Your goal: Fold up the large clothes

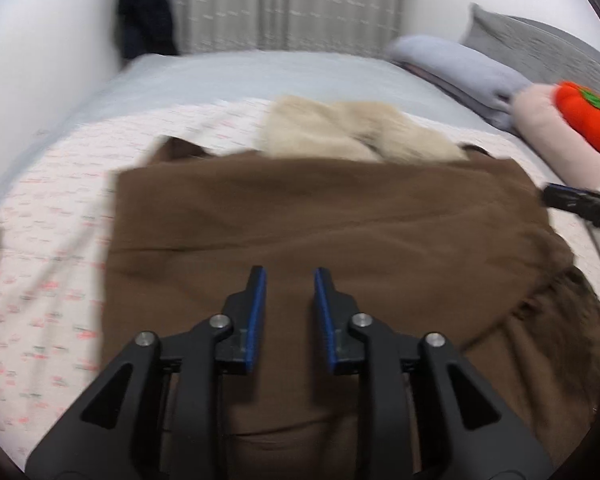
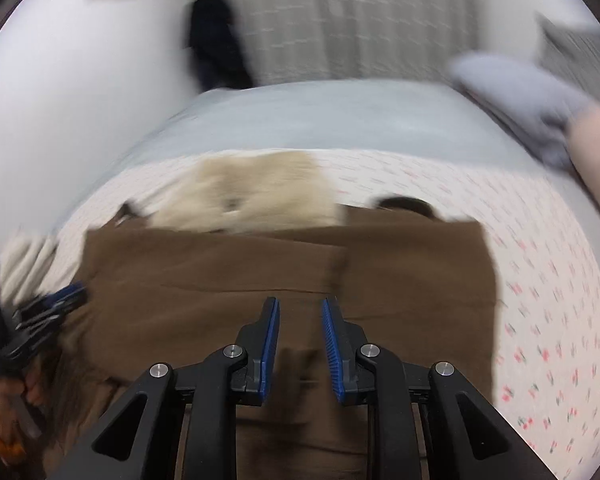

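A large brown garment [image 1: 300, 220] lies spread on the bed, its far part folded into a flat rectangle; it also fills the right wrist view [image 2: 260, 272]. A beige garment [image 1: 352, 132] lies crumpled just beyond it, also in the right wrist view [image 2: 256, 196]. My left gripper [image 1: 290, 276] is open and empty above the brown cloth. My right gripper [image 2: 300, 306] is open and empty above it too. The right gripper's tip shows at the right edge of the left view [image 1: 580, 204]; the left gripper shows at the left of the right view [image 2: 40, 312].
A floral sheet [image 1: 48, 248] covers the bed, over a pale blue cover [image 1: 228, 76]. Pillows [image 1: 460, 72] and an orange pumpkin plush [image 1: 588, 116] lie at the right. A dark garment [image 1: 146, 8] hangs on the far wall beside curtains [image 1: 292, 0].
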The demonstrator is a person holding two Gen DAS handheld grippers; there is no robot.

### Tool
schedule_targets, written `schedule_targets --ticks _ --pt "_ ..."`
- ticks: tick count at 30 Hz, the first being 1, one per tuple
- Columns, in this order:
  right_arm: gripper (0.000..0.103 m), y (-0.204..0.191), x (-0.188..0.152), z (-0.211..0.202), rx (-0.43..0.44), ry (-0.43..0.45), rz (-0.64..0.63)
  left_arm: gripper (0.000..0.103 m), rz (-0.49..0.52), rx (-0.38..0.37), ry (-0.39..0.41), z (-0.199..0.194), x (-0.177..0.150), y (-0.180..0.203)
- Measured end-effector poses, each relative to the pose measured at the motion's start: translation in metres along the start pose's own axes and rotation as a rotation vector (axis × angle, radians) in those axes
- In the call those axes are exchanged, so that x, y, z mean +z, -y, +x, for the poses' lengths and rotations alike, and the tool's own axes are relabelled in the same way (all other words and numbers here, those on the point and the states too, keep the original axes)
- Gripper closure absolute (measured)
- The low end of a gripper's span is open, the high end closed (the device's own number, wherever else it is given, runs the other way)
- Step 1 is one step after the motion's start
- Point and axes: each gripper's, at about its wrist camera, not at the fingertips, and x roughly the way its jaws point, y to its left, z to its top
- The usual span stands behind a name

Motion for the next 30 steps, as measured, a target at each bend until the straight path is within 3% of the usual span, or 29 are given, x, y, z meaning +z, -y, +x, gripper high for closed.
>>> schedule_targets --ticks 3,6,7,8,10,12,15,20,25,30 --pt "0.080 -0.022 -0.014 0.022 -0.018 -0.062 -0.085 0.074 0.020 0.002 -0.072 0.025 -0.014 0.014" --pt "0.079 0.001 -0.046 0.049 -0.102 -0.170 -0.046 0.065 -0.045 -0.017 -0.063 0.026 -0.021 0.001" --pt "0.065 0.013 -0.048 0.052 -0.085 -0.171 -0.004 0.065 -0.071 -0.011 -0.072 0.024 -0.021 -0.005" --pt "0.058 0.021 -0.050 0.050 -0.067 -0.169 0.047 0.065 -0.081 -0.005 -0.078 0.021 -0.023 -0.008" --pt "0.057 0.028 -0.051 0.037 -0.036 -0.169 0.096 0.065 -0.085 0.010 -0.096 0.013 -0.025 -0.010" --pt "0.057 0.022 -0.051 0.019 -0.050 -0.148 0.064 0.062 -0.081 0.021 -0.107 -0.002 -0.027 -0.008" --pt "0.054 0.007 -0.057 -0.013 -0.087 -0.136 -0.003 0.038 -0.088 0.016 -0.123 -0.029 -0.033 -0.005" --pt "0.030 -0.010 -0.075 -0.067 -0.140 -0.099 -0.061 0.024 -0.063 0.016 -0.126 -0.079 -0.050 0.007" --pt "0.021 -0.011 -0.092 -0.105 -0.206 -0.086 -0.079 0.020 -0.029 0.039 -0.133 -0.128 -0.073 0.016" --pt "0.020 -0.006 -0.122 -0.143 -0.211 -0.102 -0.076 0.019 -0.039 0.040 -0.136 -0.167 -0.104 0.013"
